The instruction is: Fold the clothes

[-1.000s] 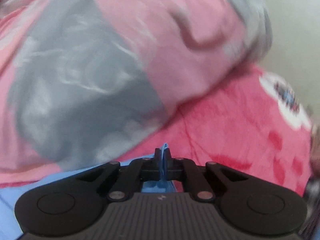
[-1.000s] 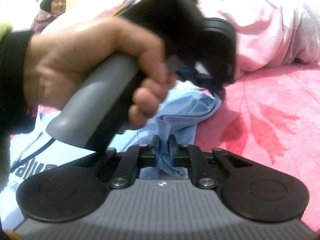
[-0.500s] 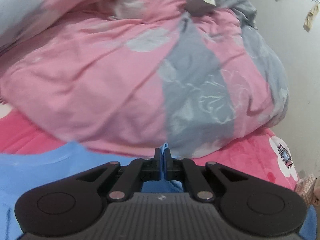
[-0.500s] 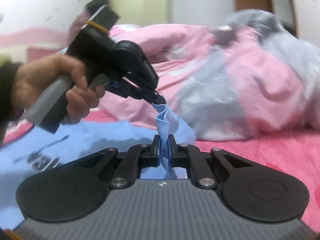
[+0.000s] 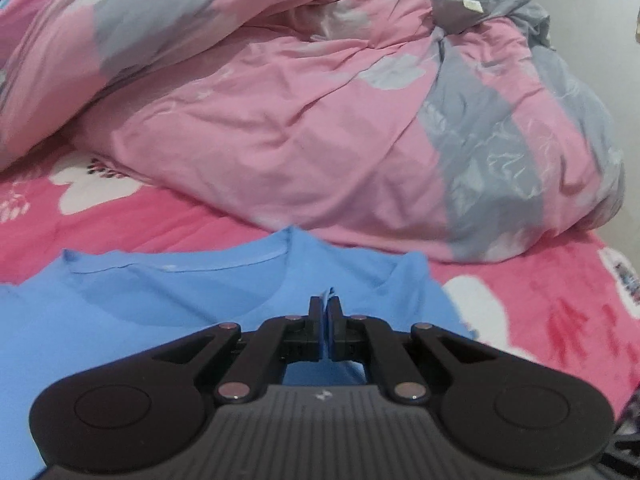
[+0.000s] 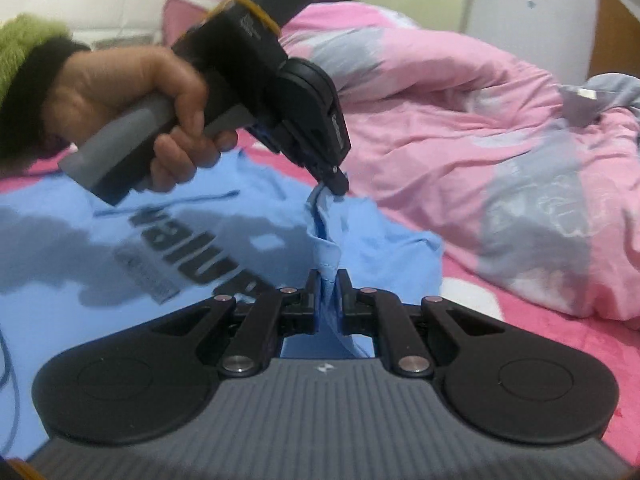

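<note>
A light blue T-shirt with dark lettering lies spread on the red floral bedsheet. My left gripper is shut on a thin edge of the shirt. In the right wrist view the same left gripper, held by a hand, pinches a raised fold of the blue cloth. My right gripper is shut on the same fold's hem, close below the left one. The cloth runs taut between the two grips.
A crumpled pink and grey duvet is heaped across the back of the bed, right behind the shirt. A white wall runs along the right. A green and black sleeve covers the wrist.
Both grippers swung across the bed with the shirt still pinched. The left view went from a blurred close duvet to the spread shirt below it; the left hand moved away from the right camera.
</note>
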